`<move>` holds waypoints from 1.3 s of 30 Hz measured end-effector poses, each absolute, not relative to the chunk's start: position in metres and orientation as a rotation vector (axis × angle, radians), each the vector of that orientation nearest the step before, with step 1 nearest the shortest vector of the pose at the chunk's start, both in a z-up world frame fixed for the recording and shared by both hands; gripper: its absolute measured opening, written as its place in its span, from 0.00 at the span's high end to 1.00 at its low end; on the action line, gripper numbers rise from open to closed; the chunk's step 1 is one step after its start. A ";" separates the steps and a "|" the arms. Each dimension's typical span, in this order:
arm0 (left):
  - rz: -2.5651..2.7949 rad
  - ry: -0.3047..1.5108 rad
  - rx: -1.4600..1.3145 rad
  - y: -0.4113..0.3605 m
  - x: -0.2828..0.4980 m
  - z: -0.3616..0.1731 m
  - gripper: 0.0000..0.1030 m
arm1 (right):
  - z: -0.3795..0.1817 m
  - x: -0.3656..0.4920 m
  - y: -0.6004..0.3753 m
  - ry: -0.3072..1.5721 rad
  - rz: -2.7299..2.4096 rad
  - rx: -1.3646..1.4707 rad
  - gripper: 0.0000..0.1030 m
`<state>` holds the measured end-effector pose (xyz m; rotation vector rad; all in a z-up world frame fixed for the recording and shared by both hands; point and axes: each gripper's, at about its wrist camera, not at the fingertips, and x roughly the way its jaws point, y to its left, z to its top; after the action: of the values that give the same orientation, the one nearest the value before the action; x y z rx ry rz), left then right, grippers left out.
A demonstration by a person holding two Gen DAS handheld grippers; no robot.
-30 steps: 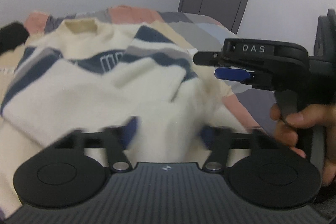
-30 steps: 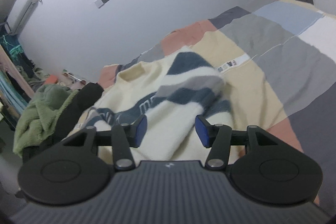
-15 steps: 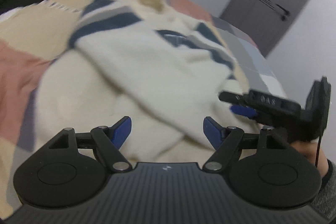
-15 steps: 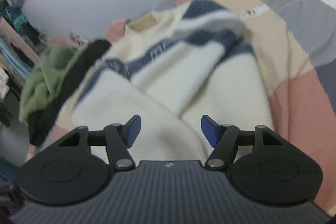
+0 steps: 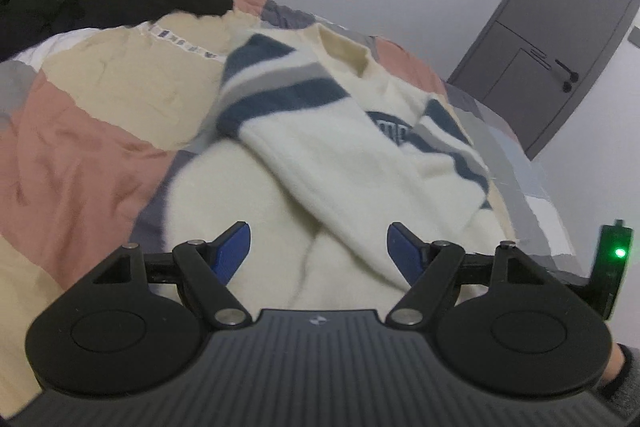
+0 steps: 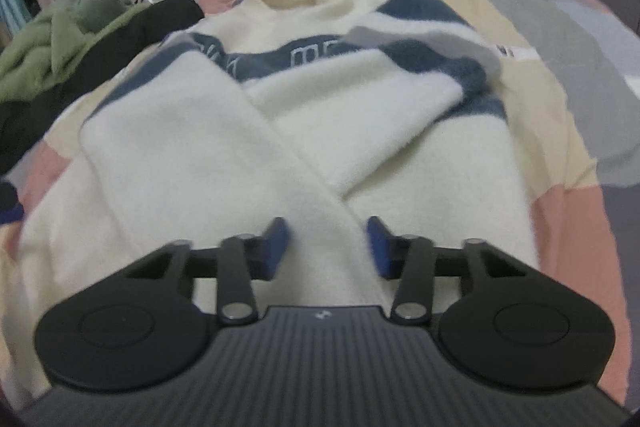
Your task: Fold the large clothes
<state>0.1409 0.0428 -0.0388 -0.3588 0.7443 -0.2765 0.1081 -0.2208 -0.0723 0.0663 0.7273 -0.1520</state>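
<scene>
The right gripper point(image 6: 327, 247) hovered low over the near part of the sweater point(image 6: 280, 131), its jaws closing around the end of a cream sleeve that ran between the blue pads point(image 6: 276, 243); a gap showed on either side, so nothing was pinched yet. The left gripper point(image 5: 318, 247) stood with its fingers wide apart over the hem, holding nothing.

The sweater lay face up on the patchwork bedspread point(image 6: 560, 163), collar toward the far wall, both sleeves crossed over the chest (the striped shoulders showing at either side). By that look, the sleeve fold was done and the body still had to be doubled over, hem toward collar, probably the step now starting.

Beyond it sat a green fleece point(image 6: 68, 39) on a black garment point(image 6: 120, 39), unfolded, possibly next.
</scene>
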 end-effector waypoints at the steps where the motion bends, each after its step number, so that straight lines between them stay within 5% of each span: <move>1: -0.271 0.746 -0.360 0.045 0.142 -0.040 0.23 | -0.071 0.107 -0.217 0.725 -0.152 0.039 0.82; 5: -0.264 0.750 -0.392 0.053 0.145 -0.045 0.23 | -0.065 0.103 -0.206 0.704 -0.155 -0.014 0.91; 12: -0.241 0.738 -0.422 0.064 0.144 -0.046 0.23 | -0.035 0.091 -0.225 0.551 -0.257 0.014 0.92; 22: -0.173 0.793 -0.494 0.082 0.154 -0.062 0.23 | -0.056 0.099 -0.252 0.655 -0.303 0.159 0.89; 24: -0.148 0.791 -0.498 0.086 0.154 -0.063 0.23 | -0.052 0.091 -0.257 0.645 -0.312 0.209 0.85; 29: -0.082 0.777 -0.486 0.095 0.151 -0.061 0.23 | -0.043 0.067 -0.277 0.592 -0.408 0.328 0.26; 39: 0.059 0.797 -0.611 0.132 0.154 -0.092 0.23 | -0.077 0.039 -0.349 0.636 -0.559 0.821 0.24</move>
<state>0.1544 0.1319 -0.0915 -0.6109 0.7965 0.0587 0.0392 -0.3485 -0.0767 0.8209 0.6362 -0.5594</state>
